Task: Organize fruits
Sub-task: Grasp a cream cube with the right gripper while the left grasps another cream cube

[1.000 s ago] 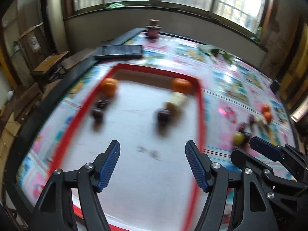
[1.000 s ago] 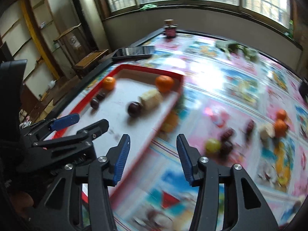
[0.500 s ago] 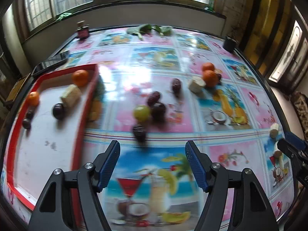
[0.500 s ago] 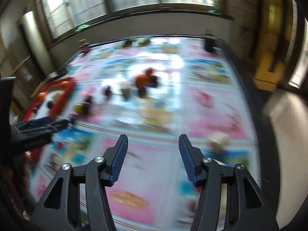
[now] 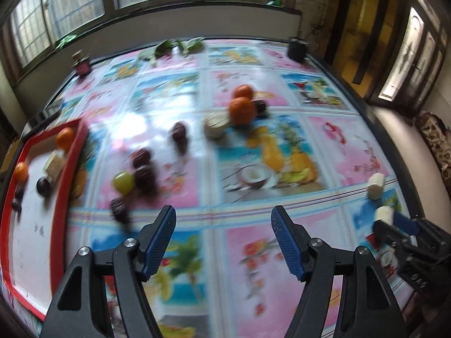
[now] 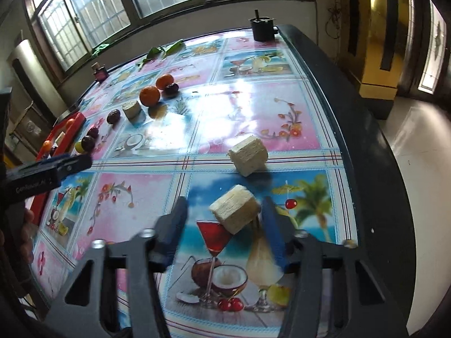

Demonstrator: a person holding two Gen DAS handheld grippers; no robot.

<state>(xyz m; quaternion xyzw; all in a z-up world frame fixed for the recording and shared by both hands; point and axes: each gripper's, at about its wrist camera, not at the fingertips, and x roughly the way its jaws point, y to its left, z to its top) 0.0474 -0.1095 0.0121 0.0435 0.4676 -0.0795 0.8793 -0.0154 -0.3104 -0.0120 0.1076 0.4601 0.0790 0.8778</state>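
My right gripper (image 6: 224,202) hangs low over the table's near right corner, its jaws closing around a pale cut fruit chunk (image 6: 234,212). The right pad is at the chunk's edge; the left pad stands apart from it. A second pale chunk (image 6: 248,155) lies just beyond. My left gripper (image 5: 223,211) is open over bare tablecloth with nothing between its fingers. The red tray (image 5: 76,152) at the far left holds two oranges (image 5: 64,138), a pale chunk and dark fruits. Loose on the cloth are a green fruit (image 5: 123,181), dark fruits (image 5: 145,178) and two oranges (image 5: 241,107).
A black cup (image 6: 262,29) stands at the far right corner, a small bottle (image 6: 100,73) and green leaves (image 6: 160,52) by the window side. The table's dark edge (image 6: 366,169) runs close on the right, with floor beyond.
Both views have swung from the red tray toward the right side of the table. The right gripper has come down over the pale chunk and its jaws have narrowed.
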